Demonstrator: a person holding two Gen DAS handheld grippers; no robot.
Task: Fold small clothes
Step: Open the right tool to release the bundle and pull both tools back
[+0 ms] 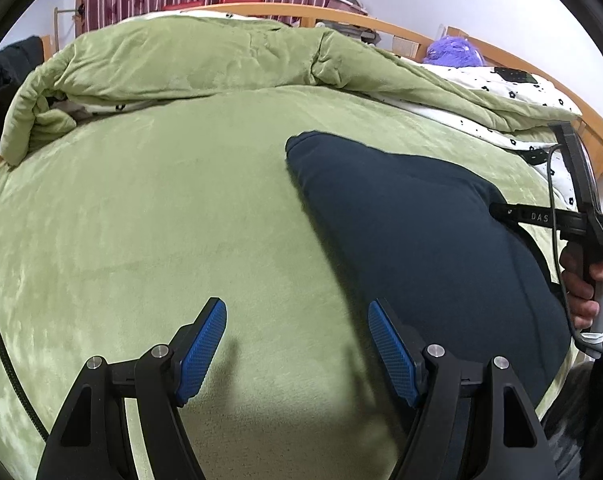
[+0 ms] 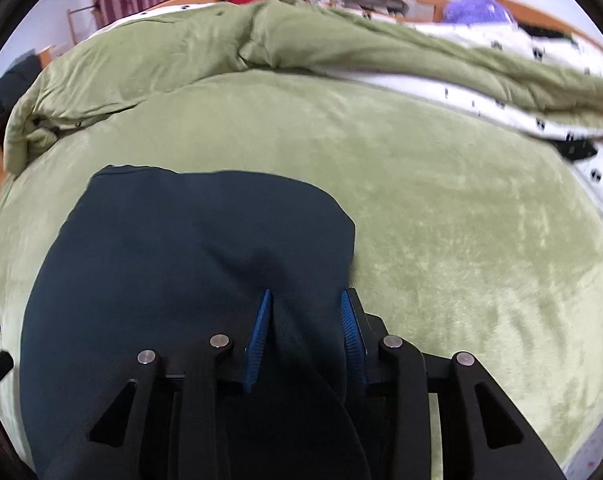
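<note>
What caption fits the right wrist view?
Right gripper straddles a raised fold of dark garment on green blanket.

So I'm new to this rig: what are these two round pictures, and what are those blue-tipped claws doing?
Each picture comes from a fisheye camera on a hand-held two-finger gripper, looking along its fingers. There is no robot arm; a person's hand holds the right one. On the green plush bedspread lies a dark navy cloth garment. The left gripper is open over bare bedspread, holding nothing. The right gripper has a raised fold of the garment between its blue pads; whether they press it I cannot tell.
</note>
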